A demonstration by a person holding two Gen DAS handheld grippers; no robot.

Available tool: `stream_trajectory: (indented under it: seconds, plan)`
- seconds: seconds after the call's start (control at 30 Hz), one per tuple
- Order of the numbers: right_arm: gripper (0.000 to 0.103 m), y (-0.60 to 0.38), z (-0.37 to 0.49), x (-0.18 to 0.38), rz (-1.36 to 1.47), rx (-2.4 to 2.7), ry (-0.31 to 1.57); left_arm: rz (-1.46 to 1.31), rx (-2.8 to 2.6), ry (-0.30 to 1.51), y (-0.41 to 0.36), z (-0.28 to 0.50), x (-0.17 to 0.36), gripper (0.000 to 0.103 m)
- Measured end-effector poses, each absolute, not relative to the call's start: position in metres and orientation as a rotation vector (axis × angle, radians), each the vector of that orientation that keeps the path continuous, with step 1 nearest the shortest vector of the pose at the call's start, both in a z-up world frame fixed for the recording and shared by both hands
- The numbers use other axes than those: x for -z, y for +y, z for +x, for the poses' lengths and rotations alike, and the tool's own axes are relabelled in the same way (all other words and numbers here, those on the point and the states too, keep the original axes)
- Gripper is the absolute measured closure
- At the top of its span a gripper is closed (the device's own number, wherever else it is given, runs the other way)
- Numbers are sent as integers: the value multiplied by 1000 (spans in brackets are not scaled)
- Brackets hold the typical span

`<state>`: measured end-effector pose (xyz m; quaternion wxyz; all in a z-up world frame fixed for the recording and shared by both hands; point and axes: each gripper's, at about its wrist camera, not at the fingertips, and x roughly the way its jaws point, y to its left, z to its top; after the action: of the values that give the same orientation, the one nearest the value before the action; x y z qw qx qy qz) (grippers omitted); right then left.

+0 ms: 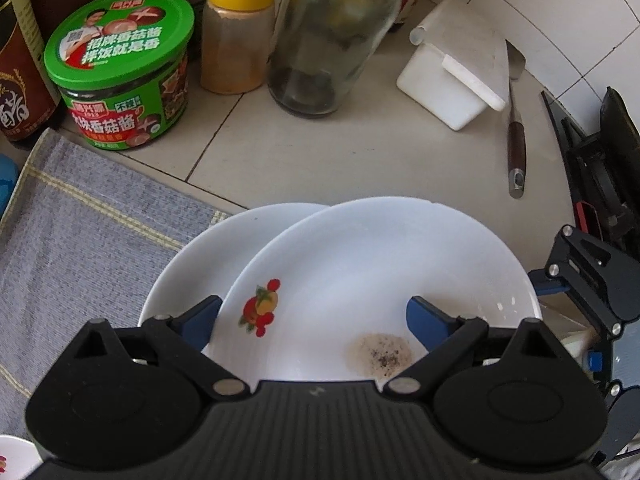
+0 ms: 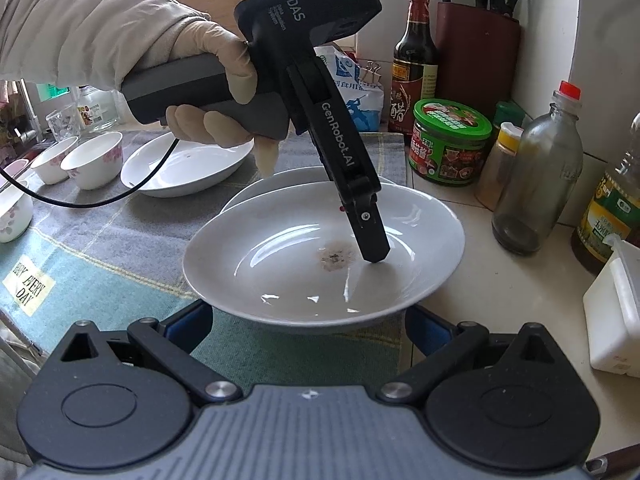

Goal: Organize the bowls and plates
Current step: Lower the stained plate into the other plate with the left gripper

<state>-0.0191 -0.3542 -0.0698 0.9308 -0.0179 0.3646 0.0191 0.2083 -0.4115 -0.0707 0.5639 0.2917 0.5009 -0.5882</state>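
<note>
Left wrist view: left gripper (image 1: pixel 312 322), jaws spread wide, nothing pinched, poised over the upper white plate (image 1: pixel 380 280), which has a fruit decal and a dried food stain (image 1: pixel 380 354). It lies skewed on a second white plate (image 1: pixel 192 272) at the edge of a grey dishcloth (image 1: pixel 80 232).

Right wrist view: right gripper (image 2: pixel 308 324), jaws spread, rim of the upper plate between them, contact unclear. Judged glazed ceramic: stiff, slick, breakable, moderately heavy; best gripped at the rim.

Top plate (image 2: pixel 280 280): glossy white ceramic. Cloth (image 1: pixel 80 220): matt woven fabric. Desk (image 1: pixel 320 152): smooth tile. Bottle (image 2: pixel 536 184): clear glass. Near-right box (image 2: pixel 616 320): matt white plastic.
</note>
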Motion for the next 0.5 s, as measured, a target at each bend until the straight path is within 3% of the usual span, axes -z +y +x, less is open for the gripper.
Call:
stream_trajectory:
  seconds: [0.5]
  plan:
    - [0, -355, -16, 71, -20, -28, 746, 697, 1374, 1149, -413, 212, 70, 7]
